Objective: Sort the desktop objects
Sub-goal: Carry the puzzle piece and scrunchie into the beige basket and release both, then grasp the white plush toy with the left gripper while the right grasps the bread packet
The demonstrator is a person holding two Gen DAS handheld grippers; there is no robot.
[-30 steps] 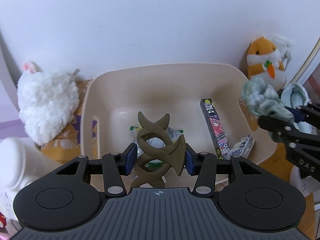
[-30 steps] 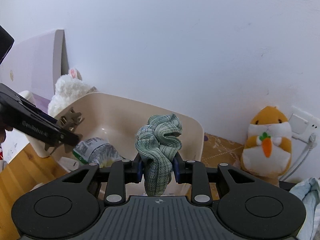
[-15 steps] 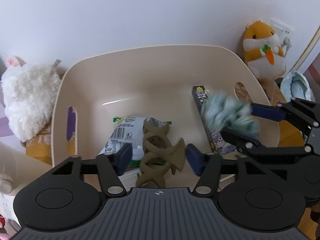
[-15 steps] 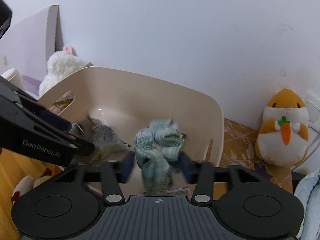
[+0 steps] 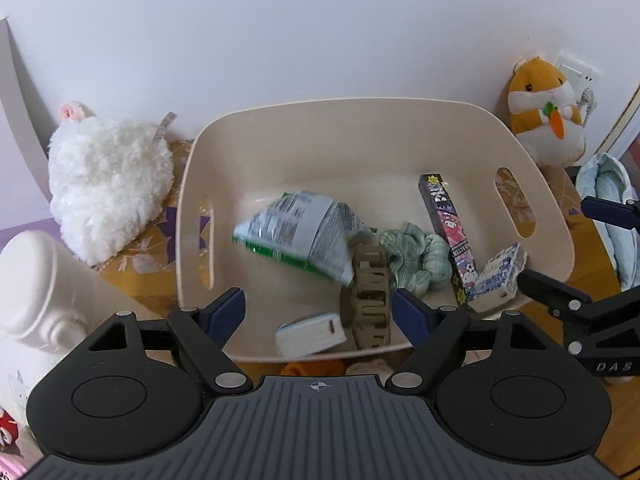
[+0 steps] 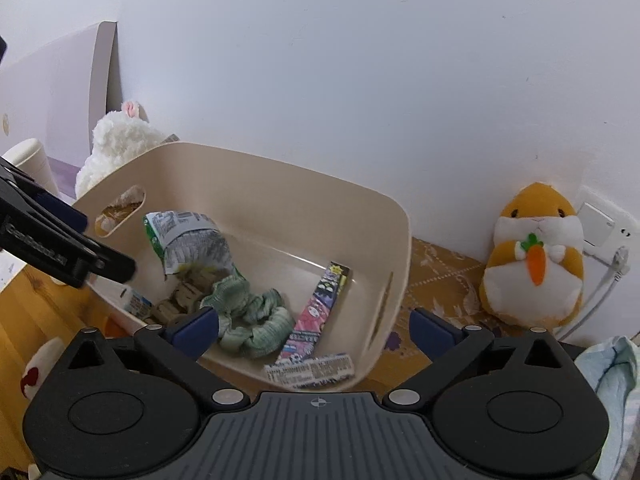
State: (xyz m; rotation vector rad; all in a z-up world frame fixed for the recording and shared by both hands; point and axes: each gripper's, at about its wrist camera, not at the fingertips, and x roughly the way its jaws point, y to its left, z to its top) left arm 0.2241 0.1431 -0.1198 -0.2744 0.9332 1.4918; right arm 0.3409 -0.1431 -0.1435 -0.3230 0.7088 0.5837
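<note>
A cream plastic storage bin point(image 5: 360, 128) sits against the wall, collecting the sorted clutter. Inside lie a snack packet point(image 5: 296, 232), a green scrunchie point(image 6: 252, 312) and a brown claw hair clip point(image 5: 366, 300). Both grippers hang above, jaws just opened wide and empty: left gripper point(image 5: 318, 312) over the clip, right gripper point(image 6: 314, 326) just beyond the scrunchie.

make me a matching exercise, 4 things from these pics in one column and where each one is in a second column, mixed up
Things
1. green scrunchie
2. brown hair claw
3. hamster plush
4. white fluffy plush

Places
A. outside the beige bin, by the wall socket
B. in the bin, beside the long pink box
C. outside the bin, on its left in the left wrist view
D. in the bin, by the near wall, next to the snack bag

Pairs: 1-B, 2-D, 3-A, 4-C
</note>
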